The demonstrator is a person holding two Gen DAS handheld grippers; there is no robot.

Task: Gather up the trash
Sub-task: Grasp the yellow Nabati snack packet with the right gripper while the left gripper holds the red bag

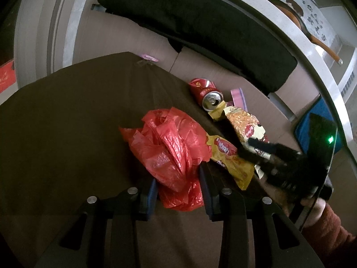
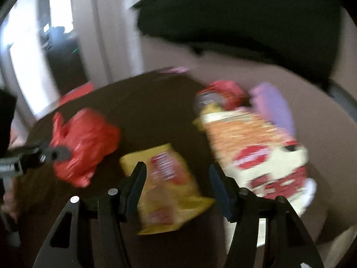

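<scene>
A crumpled red plastic bag (image 1: 169, 143) lies on the dark brown table (image 1: 67, 111), and my left gripper (image 1: 178, 189) is shut on its near end. Beside it lies a yellow snack wrapper (image 2: 169, 178), which sits between the wide-apart fingers of my open right gripper (image 2: 178, 183), the pads clear of it. A cream and orange noodle packet (image 2: 252, 147) lies just right of that. Behind it are a dented red can (image 1: 206, 91) and a purple packet (image 1: 238, 96). The right wrist view is blurred by motion.
Flat cardboard (image 1: 133, 35) lies beyond the table's far edge, with a black cushion (image 1: 200, 22) on top of it. A blue item (image 1: 303, 131) sits at the right. A hand and reddish sleeve (image 1: 328, 221) hold the right gripper.
</scene>
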